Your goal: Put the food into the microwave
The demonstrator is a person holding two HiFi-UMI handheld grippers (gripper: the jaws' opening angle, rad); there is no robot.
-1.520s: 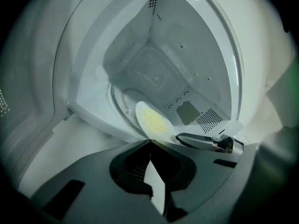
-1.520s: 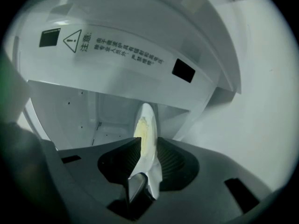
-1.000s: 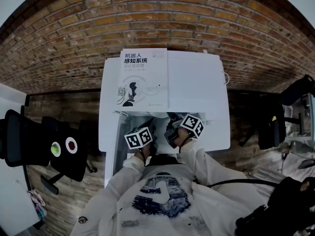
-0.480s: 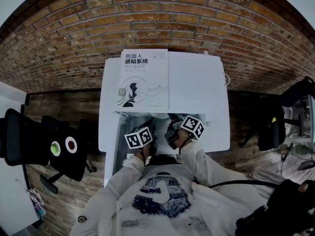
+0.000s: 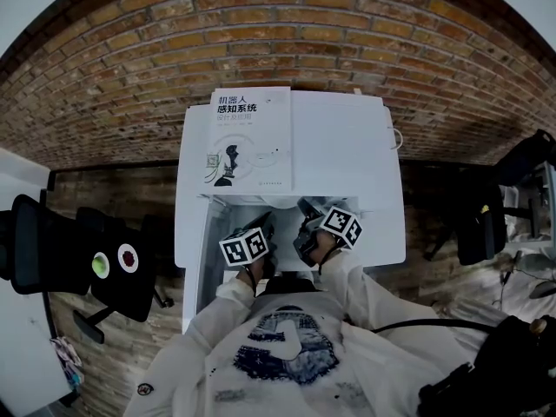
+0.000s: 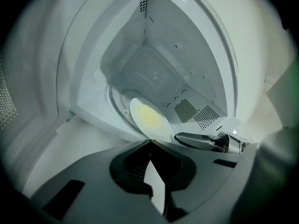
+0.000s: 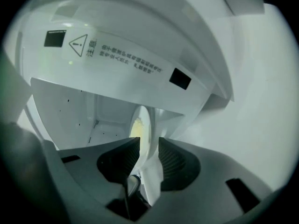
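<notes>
The white microwave (image 5: 347, 146) stands open, and both grippers reach into its mouth. A white plate (image 6: 140, 107) with yellow food (image 6: 150, 117) hangs tilted just inside the cavity, over the round turntable (image 6: 117, 101). My right gripper (image 7: 149, 146) is shut on the plate's (image 7: 146, 120) near rim, which I see edge-on with the food (image 7: 135, 128) beside it. My left gripper (image 6: 150, 141) is shut on nothing and stays just in front of the plate. The right gripper's metal fingers (image 6: 198, 140) show at its right. In the head view the left gripper (image 5: 263, 230) and right gripper (image 5: 306, 226) sit side by side at the opening.
A book (image 5: 252, 137) lies on top of the microwave. The open door (image 6: 28, 101) swings out at the left. A brick floor surrounds the unit, with black office chairs (image 5: 52, 250) at the left and another one (image 5: 486, 224) at the right.
</notes>
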